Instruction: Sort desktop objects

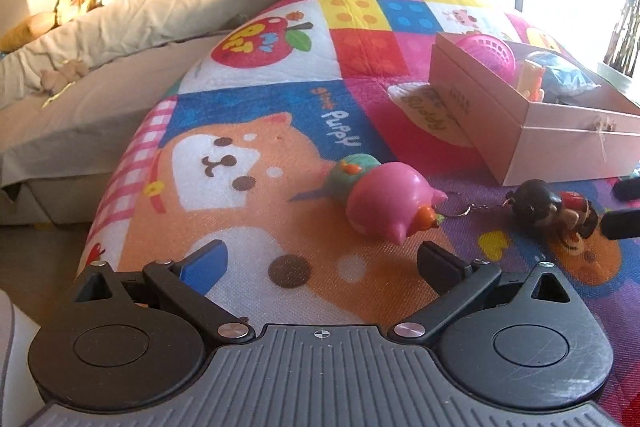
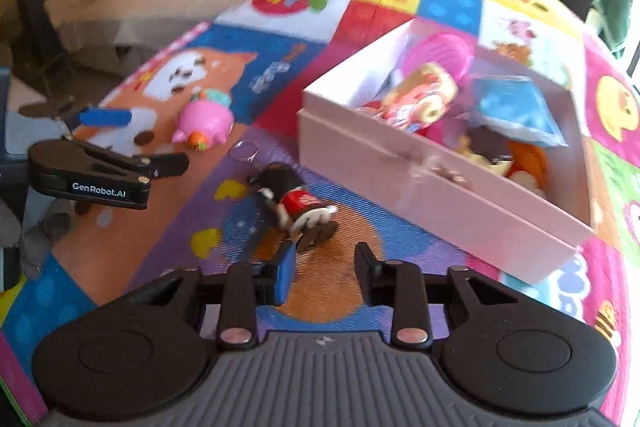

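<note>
Left wrist view: the left gripper [image 1: 322, 259] is held with its jaws spread wide, nothing between them. A pink pig toy [image 1: 384, 205] lies on the play mat [image 1: 248, 75] just ahead. A keychain figure [image 1: 554, 211] lies to its right, near the pink box [image 1: 532, 131].

Right wrist view: the right gripper [image 2: 324, 271] is seen partly spread and empty, the keychain figure [image 2: 298, 207] lying just ahead of its fingertips. The box [image 2: 440, 195] holds several toys.

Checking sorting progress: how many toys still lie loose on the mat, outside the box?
2: the pink pig toy and, right of it, the dark figure keychain near the box's front corner. Others may be outside view.
</note>
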A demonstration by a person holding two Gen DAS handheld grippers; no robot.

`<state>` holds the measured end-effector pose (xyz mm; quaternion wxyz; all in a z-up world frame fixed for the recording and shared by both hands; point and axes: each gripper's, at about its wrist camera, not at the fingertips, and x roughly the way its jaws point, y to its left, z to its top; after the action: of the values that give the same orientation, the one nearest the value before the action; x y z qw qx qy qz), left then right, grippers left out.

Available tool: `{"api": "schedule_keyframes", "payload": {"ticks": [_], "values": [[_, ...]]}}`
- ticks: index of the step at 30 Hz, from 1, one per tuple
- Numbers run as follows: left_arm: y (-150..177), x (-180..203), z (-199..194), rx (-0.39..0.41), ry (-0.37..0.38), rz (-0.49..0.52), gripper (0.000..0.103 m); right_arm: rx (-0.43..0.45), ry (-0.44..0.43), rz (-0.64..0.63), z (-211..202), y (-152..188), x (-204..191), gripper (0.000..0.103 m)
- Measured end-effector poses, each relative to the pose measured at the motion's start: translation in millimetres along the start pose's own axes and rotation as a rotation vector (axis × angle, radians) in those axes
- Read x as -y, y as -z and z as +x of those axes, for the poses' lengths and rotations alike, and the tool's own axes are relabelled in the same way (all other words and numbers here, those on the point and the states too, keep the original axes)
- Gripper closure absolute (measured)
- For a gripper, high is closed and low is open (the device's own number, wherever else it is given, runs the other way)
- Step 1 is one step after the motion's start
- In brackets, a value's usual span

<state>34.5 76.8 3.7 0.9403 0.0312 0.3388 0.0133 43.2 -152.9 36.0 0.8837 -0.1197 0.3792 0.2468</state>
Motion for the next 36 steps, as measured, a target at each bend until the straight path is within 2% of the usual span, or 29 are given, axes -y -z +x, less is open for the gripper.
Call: {"api": "schedule_keyframes", "payload": {"ticks": [2,4,7,9,10,11,15,17,19,20,22,24,27,31,33,35,36], "values": [[0.0,1.4,0.0,0.001,-0.007,0.006,0.0,0.043,0.012,-0.01,-4.6,2.2,-0.6,0.047],[0.2,1.5,-0.2,0.0,-0.01,0.006,0.0,0.075,-0.007,0.002,-2.9,0.8,-1.3,0.04],[0.0,0.7,0.1,-0.004,-0.012,-0.002,0.0,0.116,-0.034,-0.005,11.5,-5.2,-9.2,0.04],[-0.1,0.4,0.2,-0.006,-0.013,-0.004,0.0,0.111,-0.025,-0.039,26.2,-7.1,-19.0,0.046],[-0.2,0.3,0.4,-0.007,-0.012,-0.005,0.0,0.095,-0.029,-0.049,31.2,-7.1,-21.4,0.065],[-0.4,0.2,0.7,-0.008,-0.012,-0.006,0.0,0.078,-0.036,-0.051,33.5,-6.7,-21.8,0.072],[-0.7,-0.1,1.3,-0.011,-0.01,-0.009,0.0,0.074,-0.087,-0.047,13.2,4.6,-11.4,0.073],[-0.7,-0.3,1.7,-0.013,-0.008,-0.012,0.0,0.083,-0.047,-0.084,0.4,15.4,-5.0,0.073],[-0.8,-0.1,1.9,-0.014,-0.008,-0.013,0.0,0.092,0.062,-0.117,-6.8,27.6,3.9,0.067],[-0.9,0.0,1.9,-0.014,-0.009,-0.013,0.0,0.096,0.131,-0.112,-7.8,32.3,9.6,0.061],[-0.8,0.0,1.8,-0.013,-0.01,-0.011,0.0,0.096,0.199,-0.058,-8.8,36.5,22.3,0.057],[-1.0,0.6,1.6,-0.012,-0.015,-0.007,0.0,0.091,0.168,0.054,-11.9,38.4,38.0,0.054],[-3.0,6.0,1.1,-0.005,-0.03,0.017,0.0,0.104,0.123,0.158,-12.7,41.6,46.4,0.042],[-11.5,17.2,5.5,-0.029,0.048,0.023,0.0,0.112,0.121,0.217,-4.3,45.4,42.6,0.031],[-17.8,25.8,10.3,-0.033,0.065,0.029,0.0,0.119,0.134,0.205,-4.0,46.3,39.4,0.029],[-24.7,34.8,15.1,-0.028,0.08,0.036,0.0,0.12,0.125,0.212,-2.7,47.2,41.3,0.02],[-27.9,38.5,18.0,-0.024,0.078,0.033,0.0,0.115,0.116,0.225,-2.0,47.4,43.7,0.02]]}}
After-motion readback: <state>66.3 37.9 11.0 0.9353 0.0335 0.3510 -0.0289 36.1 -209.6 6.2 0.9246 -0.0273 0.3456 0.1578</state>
